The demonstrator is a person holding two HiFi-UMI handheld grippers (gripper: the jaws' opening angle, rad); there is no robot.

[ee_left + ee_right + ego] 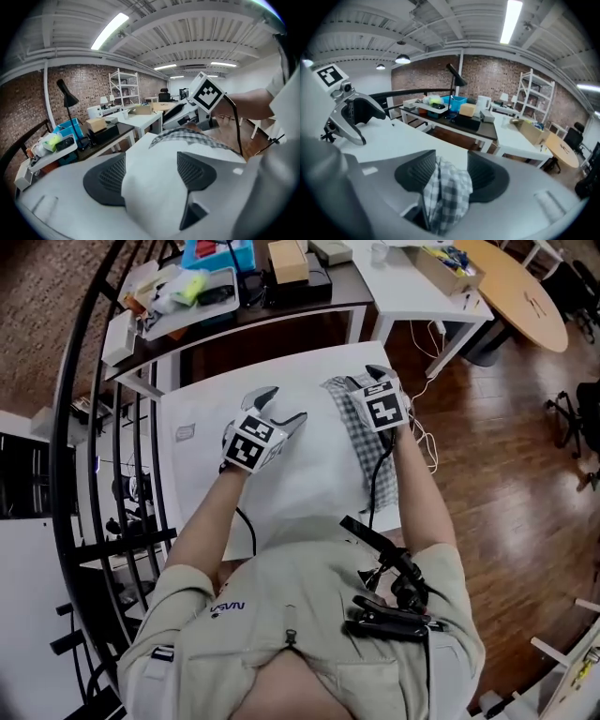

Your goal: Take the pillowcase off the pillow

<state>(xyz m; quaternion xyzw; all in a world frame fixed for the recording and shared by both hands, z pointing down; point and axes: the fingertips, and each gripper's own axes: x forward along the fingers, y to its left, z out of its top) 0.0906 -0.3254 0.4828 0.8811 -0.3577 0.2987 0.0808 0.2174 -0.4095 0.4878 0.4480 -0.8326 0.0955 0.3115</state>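
— Your right gripper (452, 173)?
— Fingers spread. The grey-and-white checked cloth pillowcase (363, 434) is bunched loosely between them, its long axis running away from you.
— Your left gripper (151, 173)?
— Spread too, with the plump white pillow (314, 479) between its fingers.

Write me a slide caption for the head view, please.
From above, at a white table: left claw over the white pillow, right claw at the checked pillowcase.

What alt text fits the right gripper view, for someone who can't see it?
The right tool has its jaws apart with a bunched fold of the checked pillowcase between them, over a white table. The left tool shows at upper left, and cluttered desks stand before a brick wall behind.
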